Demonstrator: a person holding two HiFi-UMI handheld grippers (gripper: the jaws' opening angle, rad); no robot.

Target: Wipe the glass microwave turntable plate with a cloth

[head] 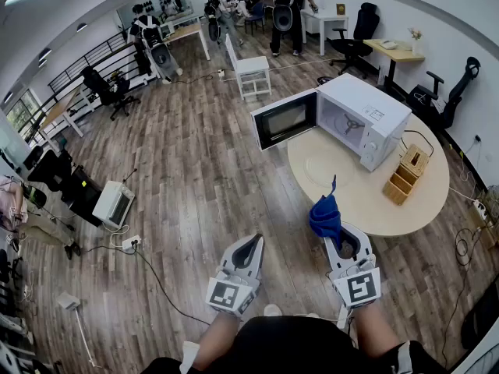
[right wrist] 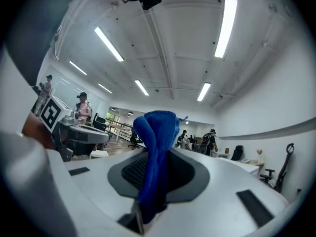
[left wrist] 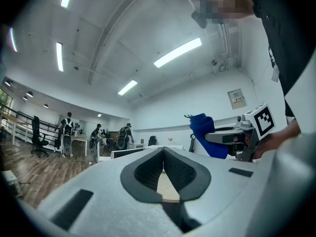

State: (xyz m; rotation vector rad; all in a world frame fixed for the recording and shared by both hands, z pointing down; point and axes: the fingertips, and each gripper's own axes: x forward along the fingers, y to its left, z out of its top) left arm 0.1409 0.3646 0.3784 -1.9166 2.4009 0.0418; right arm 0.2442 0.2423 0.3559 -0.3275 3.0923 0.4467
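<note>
Right claw (head: 334, 232) pinches a soft blue cloth (right wrist: 155, 152); left claw (left wrist: 163, 151) is pressed together, empty. The clear round glass turntable plate (head: 329, 167) lies flat on the round beige worktop (head: 366, 209), far right, before an open white microwave (head: 366, 119). Probably heavy, slippery and breakable; best steadied at its rim

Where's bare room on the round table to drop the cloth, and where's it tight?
Bare: the near arc of the table, from the glass plate and the wooden box down to the rim nearest the person. Crowded: the microwave takes the far side, its open door juts past the left rim, and the plate lies just in front of it.
</note>
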